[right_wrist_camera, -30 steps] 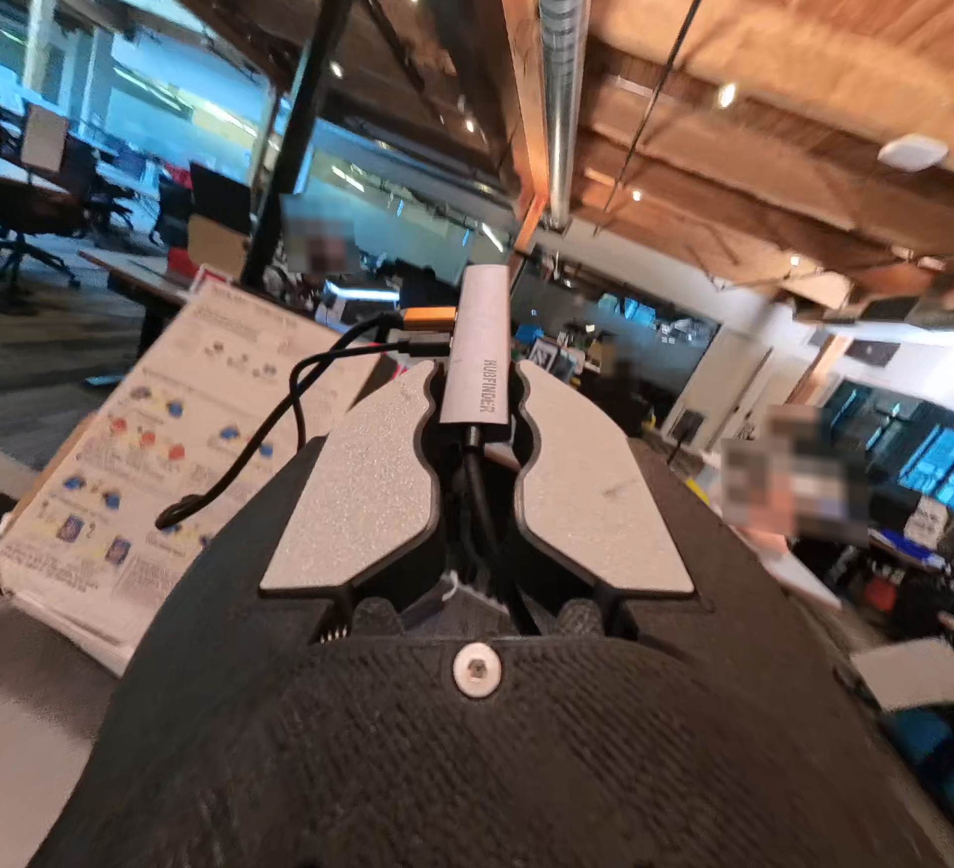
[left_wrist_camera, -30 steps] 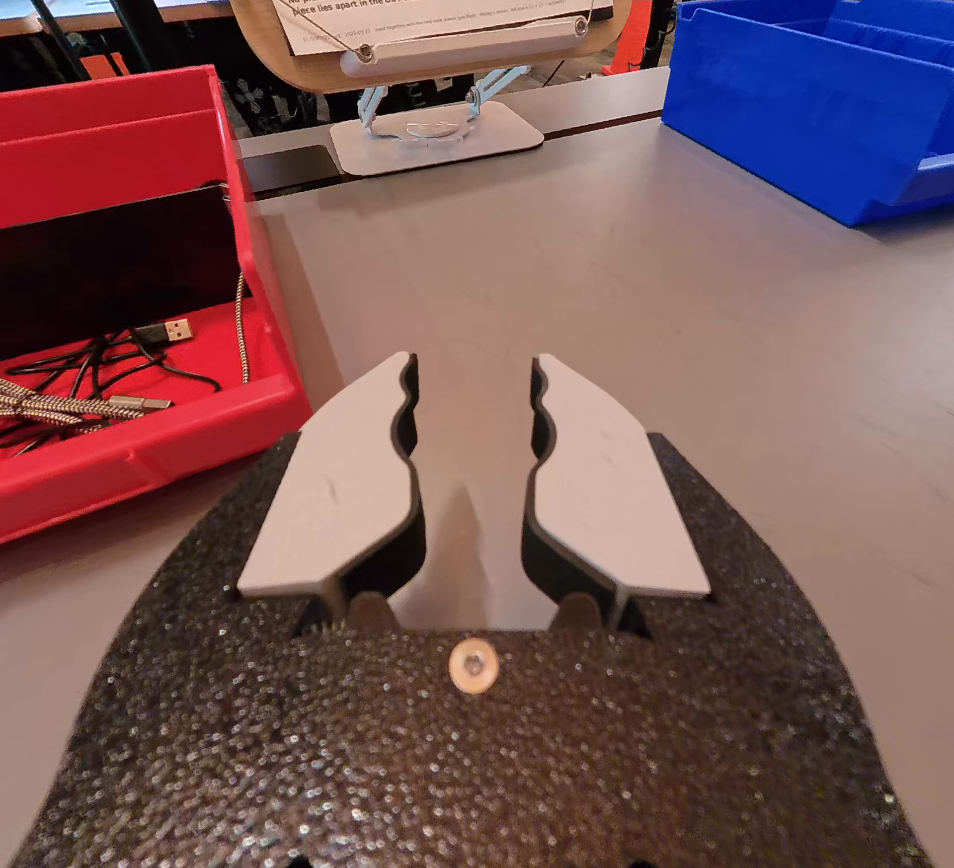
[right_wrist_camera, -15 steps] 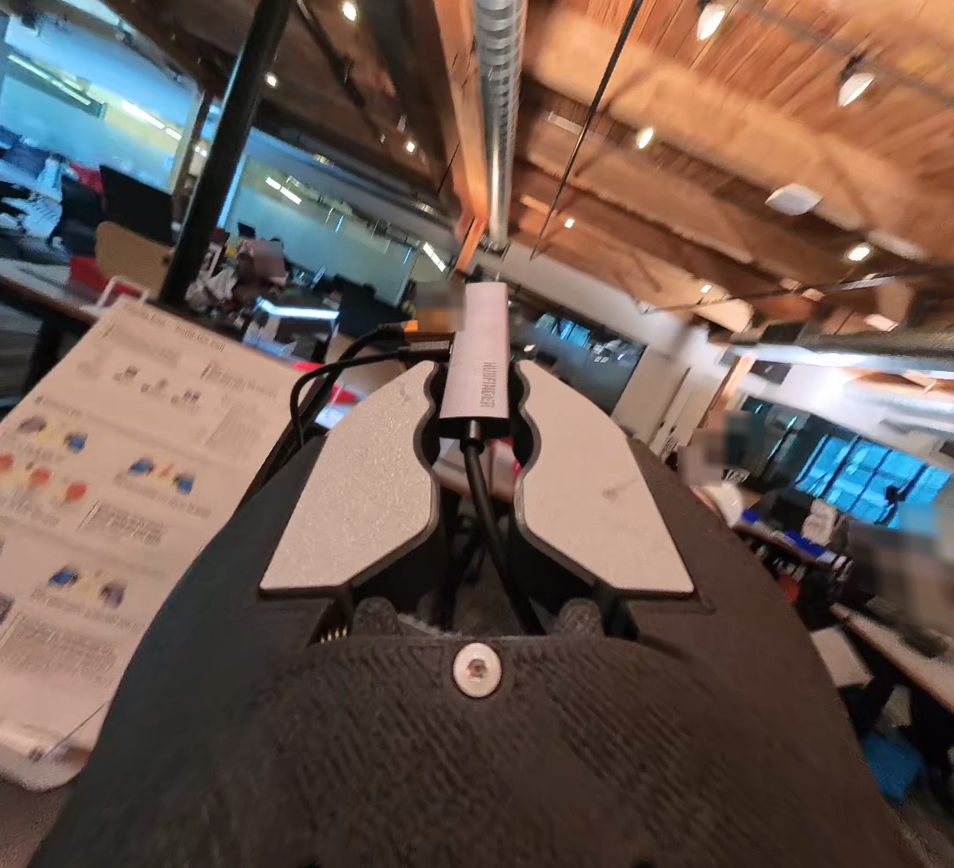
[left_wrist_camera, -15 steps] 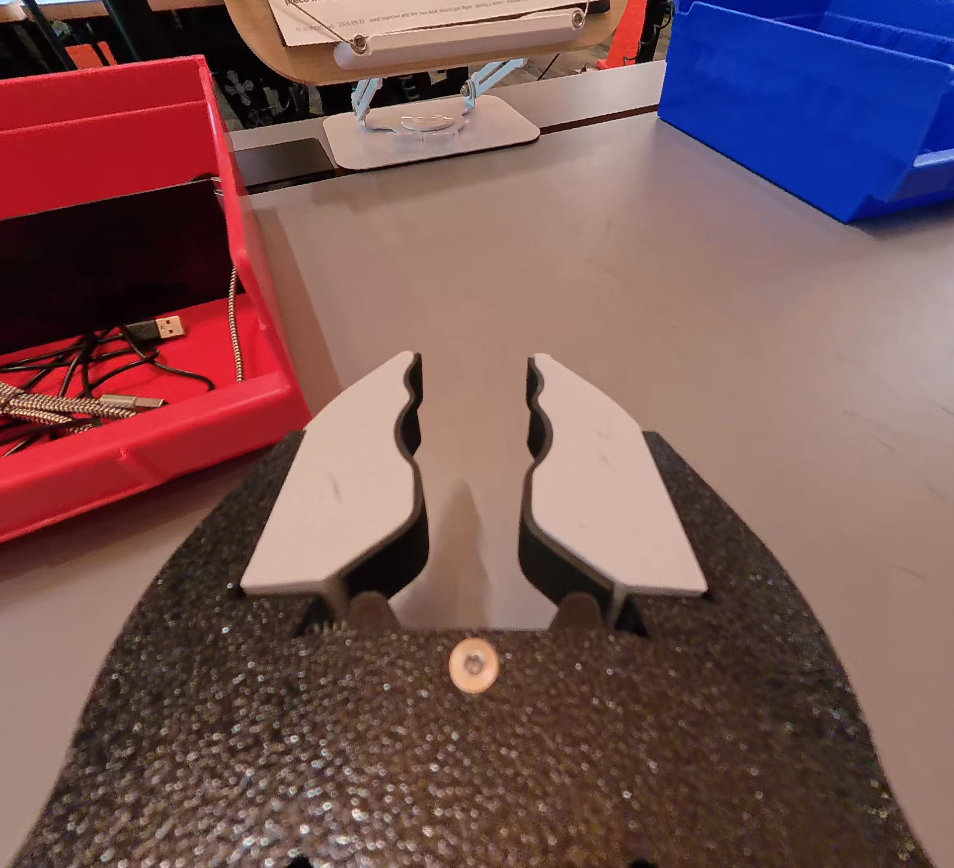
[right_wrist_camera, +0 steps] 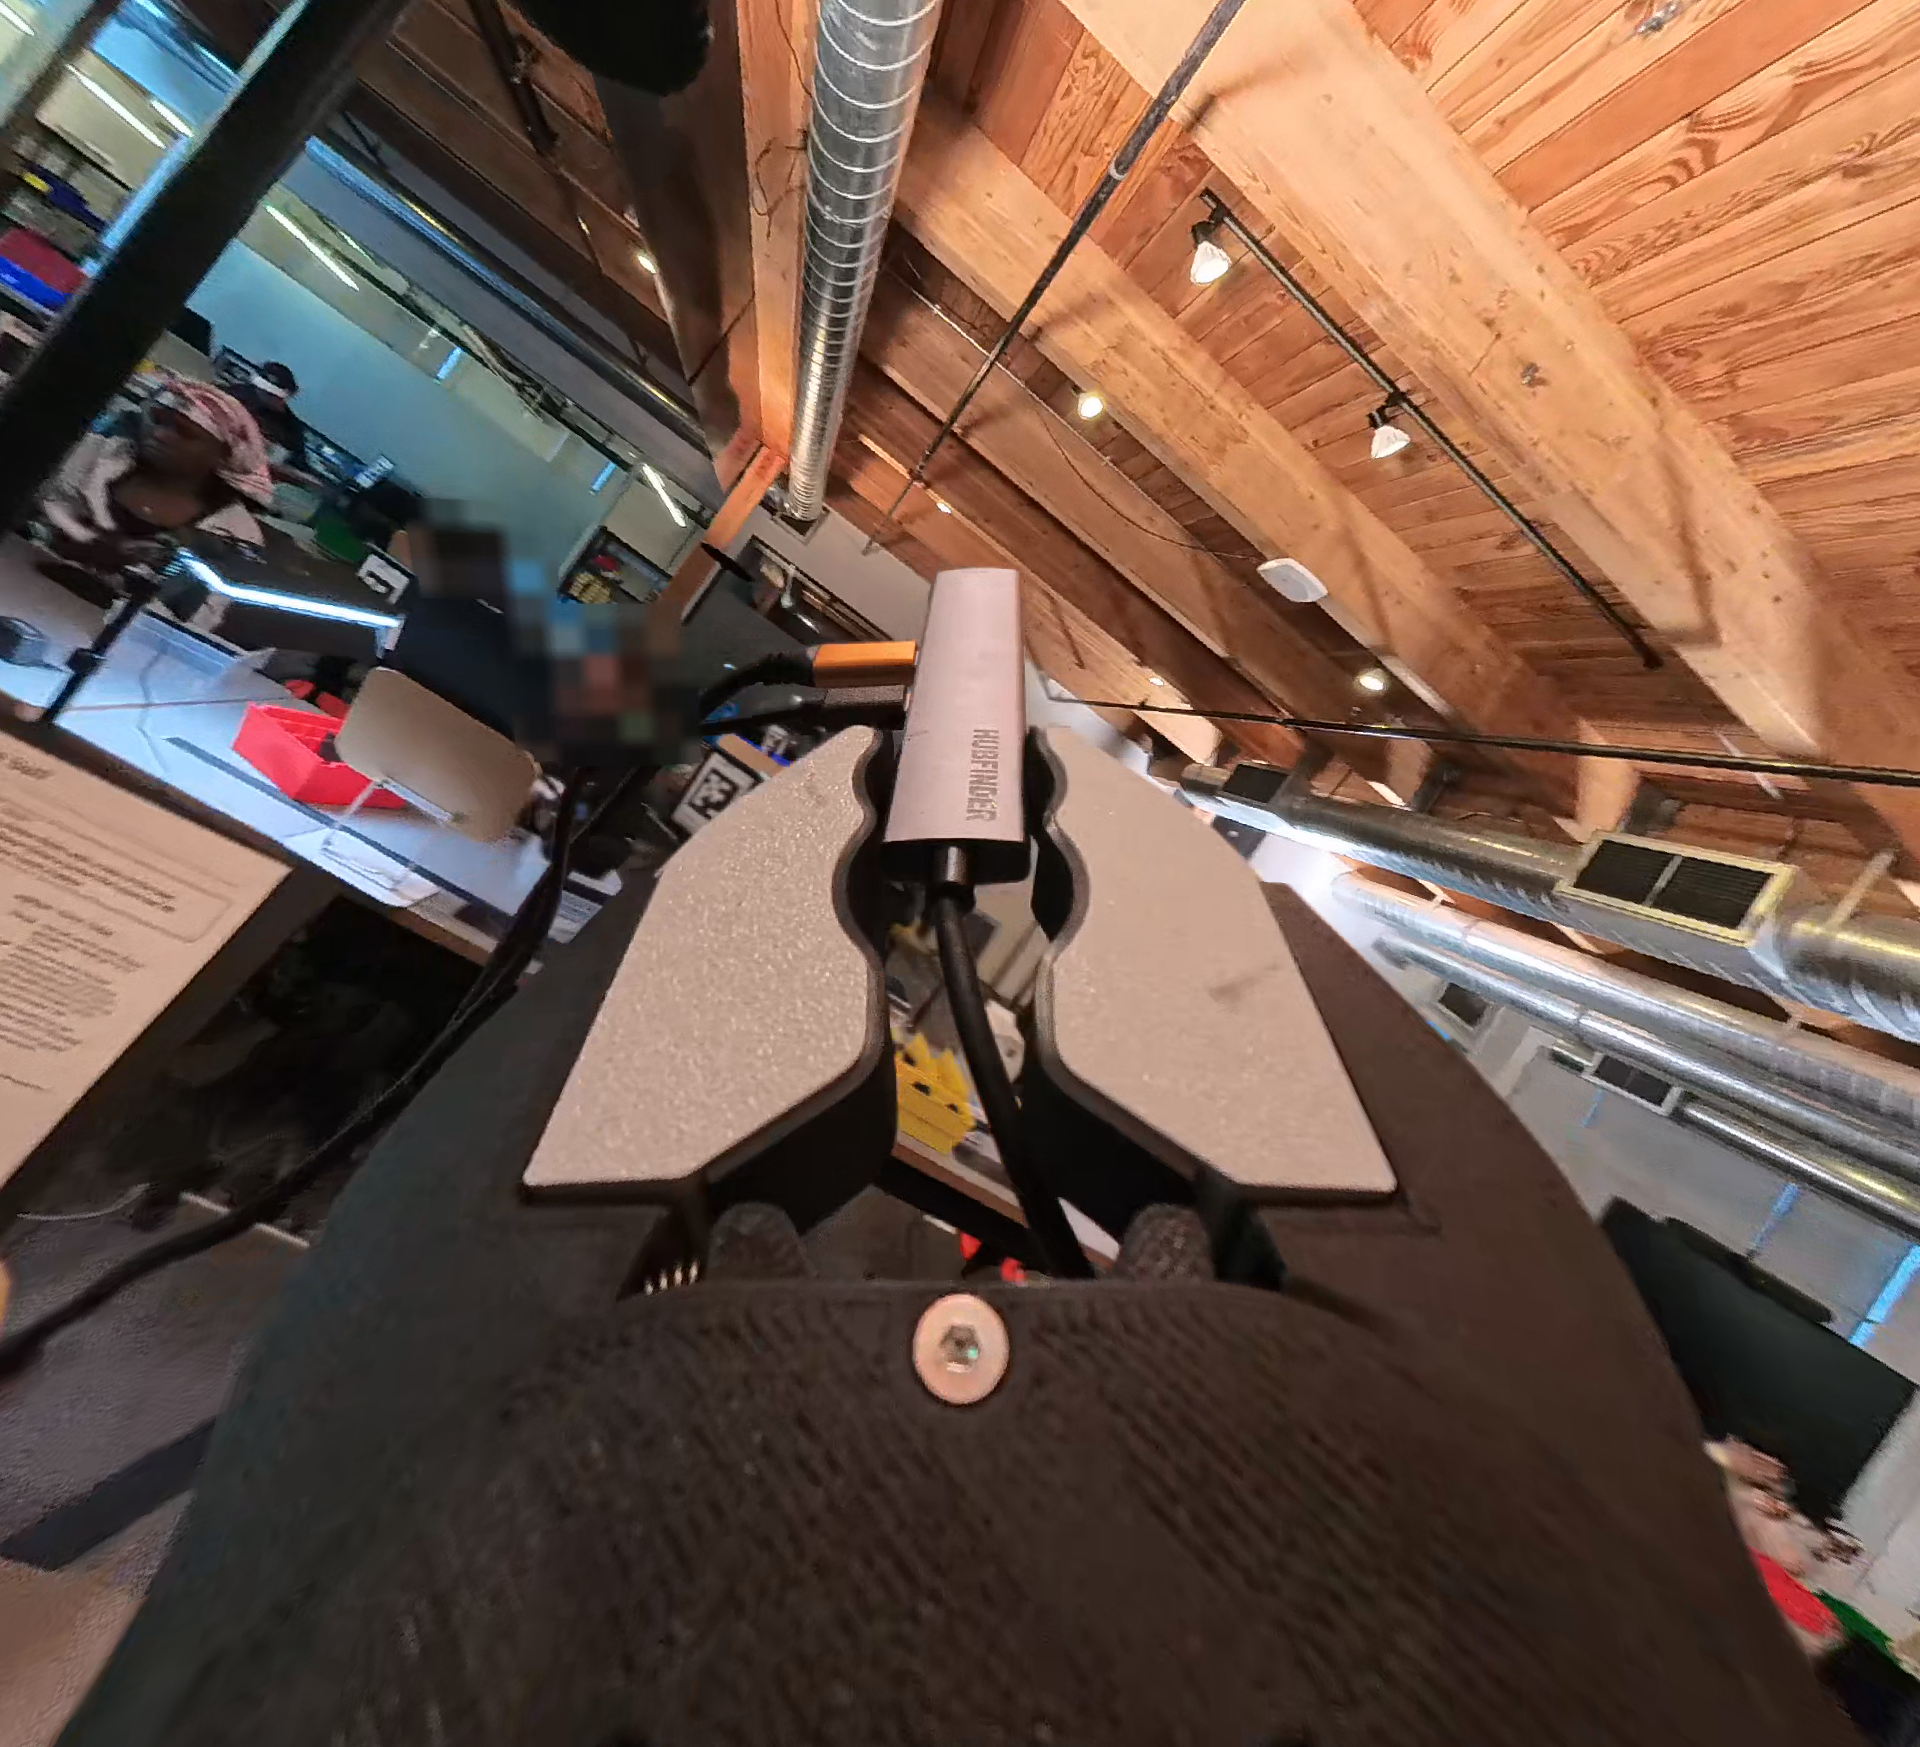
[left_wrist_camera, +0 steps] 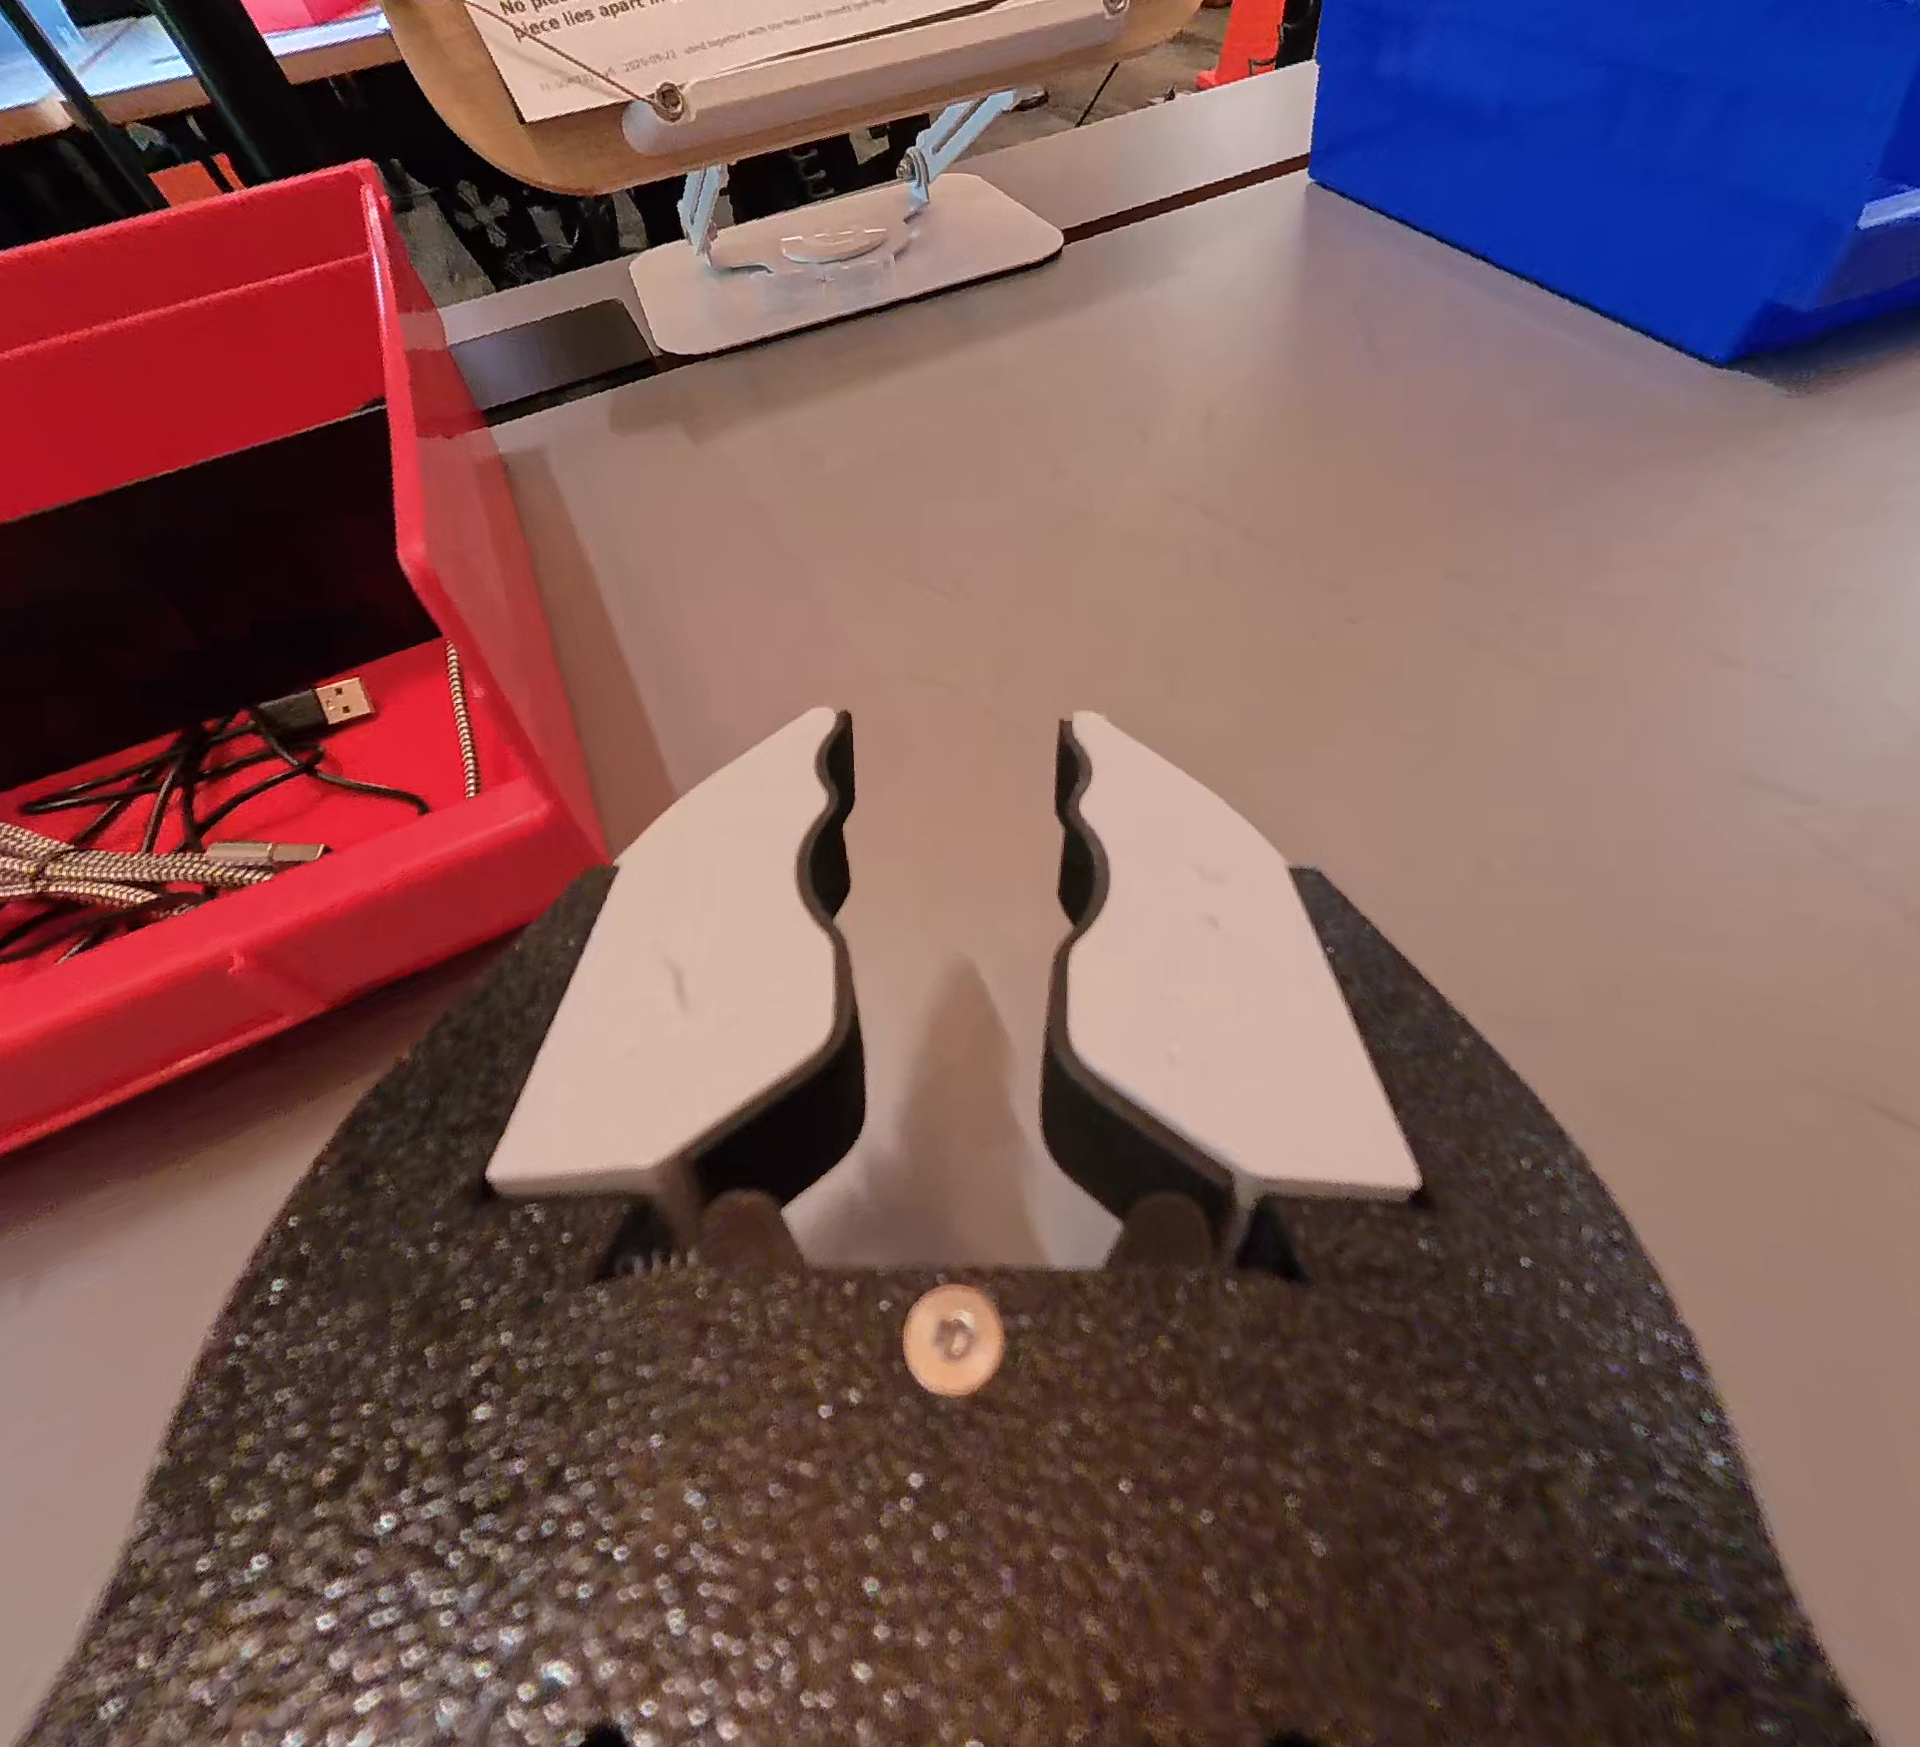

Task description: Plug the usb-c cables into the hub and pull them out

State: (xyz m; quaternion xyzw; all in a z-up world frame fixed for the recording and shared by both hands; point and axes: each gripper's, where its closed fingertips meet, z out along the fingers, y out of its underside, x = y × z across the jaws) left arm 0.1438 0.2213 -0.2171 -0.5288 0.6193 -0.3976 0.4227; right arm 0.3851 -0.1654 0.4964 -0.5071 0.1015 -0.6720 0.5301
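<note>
My right gripper [right_wrist_camera: 956,752] is shut on a grey metal hub [right_wrist_camera: 961,710] and holds it high, pointing up toward the ceiling. Two cable plugs sit in the hub's left side: one with an orange shell [right_wrist_camera: 862,655] and a black one [right_wrist_camera: 831,705] just below it. The hub's own black lead [right_wrist_camera: 977,1022] hangs down between the fingers. My left gripper [left_wrist_camera: 954,741] is open and empty, low over the grey table [left_wrist_camera: 1299,606]. Loose cables [left_wrist_camera: 187,824] lie in the red bin [left_wrist_camera: 343,949] to its left.
A blue bin [left_wrist_camera: 1621,108] stands at the back right of the table. An instruction sheet on a wooden stand [left_wrist_camera: 831,14] stands at the back middle; it also shows at the left edge of the right wrist view [right_wrist_camera: 94,939]. People sit at desks beyond.
My right gripper has tilted further upward with the hub, so more ceiling shows and the sheet has slid to the left edge. My left gripper has shifted slightly; its jaws stay open.
</note>
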